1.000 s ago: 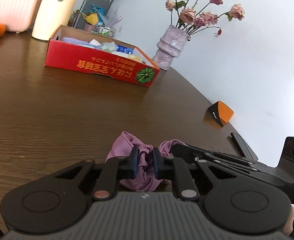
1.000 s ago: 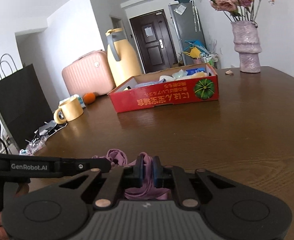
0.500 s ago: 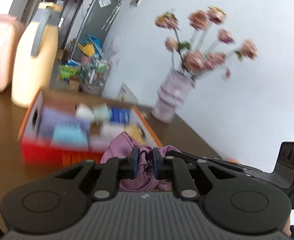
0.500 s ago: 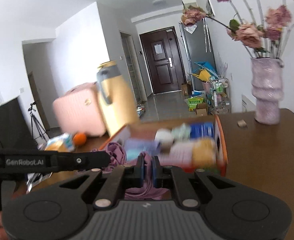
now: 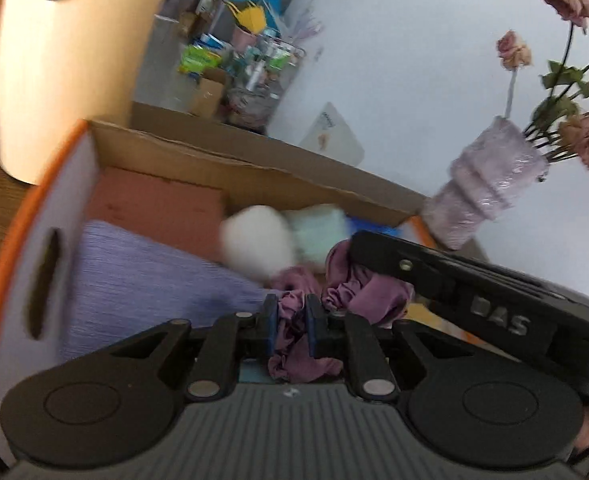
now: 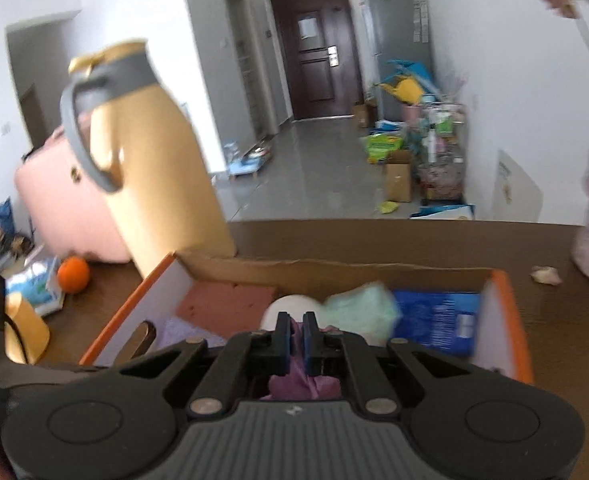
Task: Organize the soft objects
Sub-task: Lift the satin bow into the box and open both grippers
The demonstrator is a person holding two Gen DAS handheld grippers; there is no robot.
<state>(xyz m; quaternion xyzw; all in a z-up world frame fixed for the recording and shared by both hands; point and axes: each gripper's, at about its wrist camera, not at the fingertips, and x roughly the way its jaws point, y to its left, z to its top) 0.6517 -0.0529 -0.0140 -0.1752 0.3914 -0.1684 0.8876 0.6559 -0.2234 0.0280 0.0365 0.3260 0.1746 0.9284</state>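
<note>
Both grippers carried from bare table to over box. Left gripper and right gripper clenched on purple cloth, slung between them above box contents; release goes straight down.

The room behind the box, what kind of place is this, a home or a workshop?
Most likely a lived-in flat. A dark front door closes a tiled hallway, a pink suitcase stands beside the wooden table, and a vase of dried roses sits on it.
</note>
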